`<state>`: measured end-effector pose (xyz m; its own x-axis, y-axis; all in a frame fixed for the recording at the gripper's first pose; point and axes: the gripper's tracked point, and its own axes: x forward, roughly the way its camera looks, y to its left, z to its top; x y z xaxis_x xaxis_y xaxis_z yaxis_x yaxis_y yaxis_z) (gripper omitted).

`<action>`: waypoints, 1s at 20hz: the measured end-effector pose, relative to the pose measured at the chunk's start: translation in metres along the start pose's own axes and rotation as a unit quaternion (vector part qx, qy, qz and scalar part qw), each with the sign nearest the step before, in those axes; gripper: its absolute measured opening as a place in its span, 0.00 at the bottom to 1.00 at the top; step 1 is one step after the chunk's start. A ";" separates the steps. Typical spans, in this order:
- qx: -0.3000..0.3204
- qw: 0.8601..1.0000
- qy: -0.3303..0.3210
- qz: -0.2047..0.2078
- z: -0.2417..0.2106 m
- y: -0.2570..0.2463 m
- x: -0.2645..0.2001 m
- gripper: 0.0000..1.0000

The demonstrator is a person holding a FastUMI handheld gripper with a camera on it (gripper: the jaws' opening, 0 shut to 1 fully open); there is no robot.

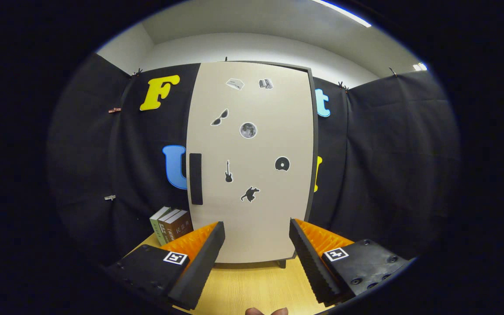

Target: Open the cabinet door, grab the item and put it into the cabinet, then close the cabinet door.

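Black cloth walled the booth on every side, and a pale wooden desk (243, 284) ran forward under the tongs (257, 238), which stood wide open with nothing between their fingers. Straight ahead and beyond the fingertips stood the cabinet (252, 162), its beige door (260, 144) shut flat against the dark frame and dotted with small stickers. What the coming move turned on was the handle (196, 178): a dark upright bar, long axis vertical, set at the door's edge ahead of the left finger, well off the midline between the fingers (so the hinge was presumably on the opposite side). A few books (171, 225) stood upright on the desk just beyond the left finger, beside the cabinet's lower corner; if they were the item, they lay outside the cabinet. With the door closed, the scene fitted either a cabinet awaiting its item or one already holding something else.
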<state>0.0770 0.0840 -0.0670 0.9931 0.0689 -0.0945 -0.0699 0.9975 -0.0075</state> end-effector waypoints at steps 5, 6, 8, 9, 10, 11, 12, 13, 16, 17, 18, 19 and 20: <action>-0.001 1.000 0.000 0.001 0.000 -0.001 0.002 0.97; -0.001 1.000 0.001 0.000 -0.001 -0.002 0.003 0.97; 0.002 1.000 0.003 0.001 -0.003 -0.002 0.002 0.97; 0.003 1.000 0.003 0.001 -0.003 -0.003 0.002 0.97; 0.002 1.000 0.003 -0.001 -0.003 -0.005 0.004 0.97; 0.002 1.000 0.002 -0.001 -0.002 -0.005 0.004 0.97; 0.003 1.000 0.002 -0.001 -0.002 -0.005 0.004 0.97; 0.003 1.000 0.002 -0.001 -0.003 -0.005 0.005 0.97; 0.003 1.000 0.003 0.001 -0.002 -0.005 0.006 0.97; 0.002 1.000 0.003 0.001 -0.003 -0.005 0.006 0.97; 0.002 1.000 0.005 0.003 -0.004 -0.004 0.007 0.97; 0.004 1.000 0.005 0.005 -0.004 -0.003 0.008 0.97; 0.005 1.000 0.006 0.007 -0.004 -0.001 0.009 0.97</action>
<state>0.0854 0.0831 -0.0715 0.9908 0.0832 -0.1063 -0.0832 0.9965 0.0043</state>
